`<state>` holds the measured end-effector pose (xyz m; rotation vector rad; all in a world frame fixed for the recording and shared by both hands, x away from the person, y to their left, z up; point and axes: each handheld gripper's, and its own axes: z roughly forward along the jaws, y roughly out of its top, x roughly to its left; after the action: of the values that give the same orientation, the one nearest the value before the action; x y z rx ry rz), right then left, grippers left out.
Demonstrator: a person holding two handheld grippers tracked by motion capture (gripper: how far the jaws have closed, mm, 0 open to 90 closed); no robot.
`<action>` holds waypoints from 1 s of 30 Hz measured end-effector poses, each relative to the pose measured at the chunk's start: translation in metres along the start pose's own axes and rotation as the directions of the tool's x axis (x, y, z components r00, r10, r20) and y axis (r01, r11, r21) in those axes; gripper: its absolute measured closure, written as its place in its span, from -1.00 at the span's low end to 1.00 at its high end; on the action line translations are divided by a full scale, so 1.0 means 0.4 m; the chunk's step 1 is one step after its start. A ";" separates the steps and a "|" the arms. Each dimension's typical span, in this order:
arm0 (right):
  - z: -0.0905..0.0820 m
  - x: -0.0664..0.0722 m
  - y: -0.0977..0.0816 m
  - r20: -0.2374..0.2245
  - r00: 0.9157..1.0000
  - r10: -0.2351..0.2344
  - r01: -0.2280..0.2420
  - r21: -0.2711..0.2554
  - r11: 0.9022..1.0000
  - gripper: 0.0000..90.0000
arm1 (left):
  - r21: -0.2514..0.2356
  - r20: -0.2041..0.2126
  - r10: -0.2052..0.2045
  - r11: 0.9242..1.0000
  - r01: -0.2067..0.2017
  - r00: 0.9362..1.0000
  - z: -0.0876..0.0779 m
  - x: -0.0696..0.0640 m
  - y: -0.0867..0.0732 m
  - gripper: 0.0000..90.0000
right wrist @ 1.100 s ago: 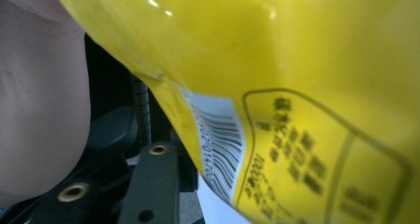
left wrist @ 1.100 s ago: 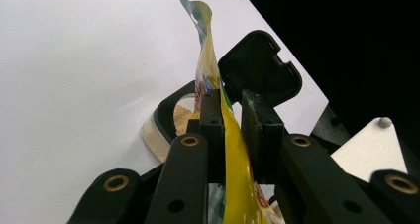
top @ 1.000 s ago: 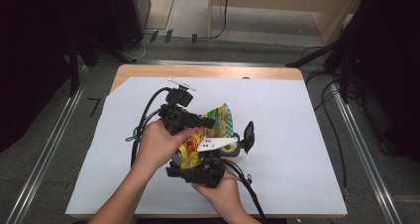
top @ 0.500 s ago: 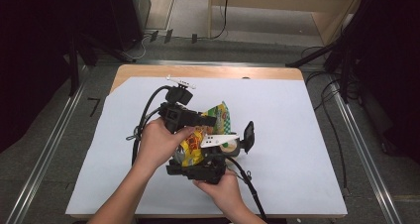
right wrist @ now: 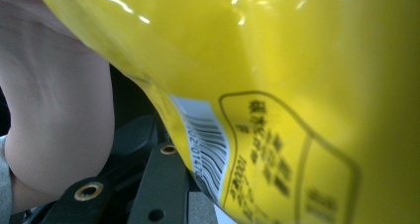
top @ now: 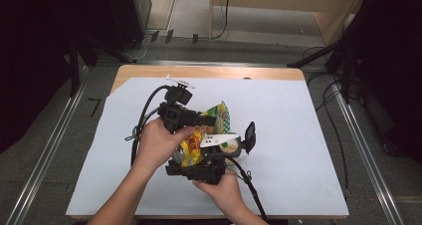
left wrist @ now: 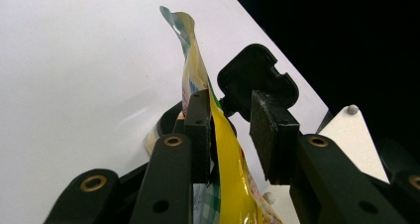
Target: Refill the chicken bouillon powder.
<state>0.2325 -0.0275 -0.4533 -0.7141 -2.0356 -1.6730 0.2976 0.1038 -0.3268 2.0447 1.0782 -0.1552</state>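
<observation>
A yellow and green snack bag (top: 219, 113) is held up over the white sheet between my two grippers. My left gripper (top: 211, 120) comes in from the left, level with the bag's upper half. In the left gripper view the bag (left wrist: 228, 149) stands edge-on between the jaws of the left gripper (left wrist: 230, 102). One pad touches it and the other stands apart; these jaws have just been opening. My right gripper (top: 195, 159) sits under the bag's lower end. In the right gripper view the bag (right wrist: 297, 60) covers the jaw tips, so its grip is hidden.
A roll of tape (top: 232, 146) lies on the white sheet (top: 298, 135) just right of the bag. Cables trail from both grippers toward the left and the front edge. The wooden table edge (top: 209, 71) shows at the back, with dark floor around it.
</observation>
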 end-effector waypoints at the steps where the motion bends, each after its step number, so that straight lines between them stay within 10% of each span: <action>1: 0.000 0.000 0.000 0.000 1.000 -0.001 0.001 0.000 1.000 0.60 | 0.000 0.000 0.000 1.000 0.000 1.000 0.000 0.000 0.000 0.57; 30: 0.010 0.005 0.007 -0.009 1.000 -0.007 0.007 0.014 1.000 0.60 | -0.015 -0.009 -0.012 1.000 0.012 1.000 -0.017 0.004 -0.007 0.58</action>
<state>0.2327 -0.0228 -0.4507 -0.6942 -2.0434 -1.6613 0.2949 0.1103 -0.3247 2.0279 1.0941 -0.1432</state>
